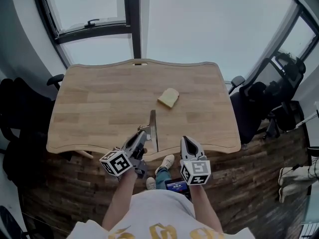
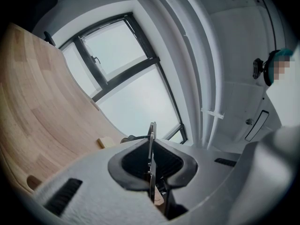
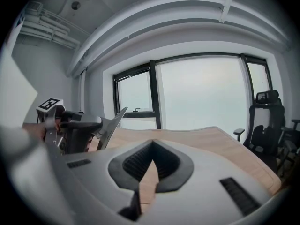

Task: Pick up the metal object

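The metal object [image 1: 153,128] is a flat knife-like blade, held edge-on above the near edge of the wooden table [image 1: 99,98]. My left gripper [image 1: 142,138] is shut on it near its handle end. In the left gripper view the thin blade [image 2: 151,139] stands upright, clamped in my left gripper [image 2: 151,146]. My right gripper [image 1: 188,143] hovers just right of it over the table's front edge, shut with nothing in it. The right gripper view shows the blade [image 3: 110,125] up at the left and my right gripper [image 3: 152,146] closed on itself.
A slice of bread [image 1: 168,98] lies near the table's middle, beyond the blade. Black office chairs stand at the left [image 1: 15,113] and right [image 1: 269,103] of the table. Windows [image 1: 199,19] run behind it. The person's shoes [image 1: 167,163] show below the front edge.
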A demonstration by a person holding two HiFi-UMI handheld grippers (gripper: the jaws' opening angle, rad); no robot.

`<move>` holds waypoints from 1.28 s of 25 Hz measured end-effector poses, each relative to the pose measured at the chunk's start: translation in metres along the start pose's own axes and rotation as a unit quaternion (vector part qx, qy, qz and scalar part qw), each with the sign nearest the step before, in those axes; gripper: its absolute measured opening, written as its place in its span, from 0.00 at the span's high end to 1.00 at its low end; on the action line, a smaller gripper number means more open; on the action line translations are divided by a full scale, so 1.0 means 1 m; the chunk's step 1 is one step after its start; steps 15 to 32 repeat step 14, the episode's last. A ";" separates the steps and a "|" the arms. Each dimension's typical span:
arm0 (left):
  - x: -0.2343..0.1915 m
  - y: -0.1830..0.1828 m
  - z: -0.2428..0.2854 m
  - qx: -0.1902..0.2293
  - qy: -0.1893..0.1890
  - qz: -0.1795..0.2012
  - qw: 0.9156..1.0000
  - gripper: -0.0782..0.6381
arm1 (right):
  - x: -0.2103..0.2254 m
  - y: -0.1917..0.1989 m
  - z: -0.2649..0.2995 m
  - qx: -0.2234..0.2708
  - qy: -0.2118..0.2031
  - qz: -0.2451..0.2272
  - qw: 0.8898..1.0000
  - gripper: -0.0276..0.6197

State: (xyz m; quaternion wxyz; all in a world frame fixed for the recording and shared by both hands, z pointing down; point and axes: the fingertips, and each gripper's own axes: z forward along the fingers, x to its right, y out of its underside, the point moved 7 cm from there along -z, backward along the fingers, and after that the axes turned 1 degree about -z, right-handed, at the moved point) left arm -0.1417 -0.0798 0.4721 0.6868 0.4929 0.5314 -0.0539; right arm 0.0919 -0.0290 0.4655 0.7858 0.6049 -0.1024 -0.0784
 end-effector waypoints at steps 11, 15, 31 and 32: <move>-0.004 0.001 -0.002 0.001 -0.004 -0.008 1.000 0.83 | 0.001 0.004 -0.002 -0.007 0.004 -0.002 1.000 0.94; -0.007 0.003 -0.003 0.001 -0.008 -0.018 1.000 0.83 | 0.001 0.006 -0.004 -0.011 0.006 -0.002 1.000 0.94; -0.007 0.003 -0.003 0.001 -0.008 -0.018 1.000 0.83 | 0.001 0.006 -0.004 -0.011 0.006 -0.002 1.000 0.94; -0.007 0.003 -0.003 0.001 -0.008 -0.018 1.000 0.83 | 0.001 0.006 -0.004 -0.011 0.006 -0.002 1.000 0.94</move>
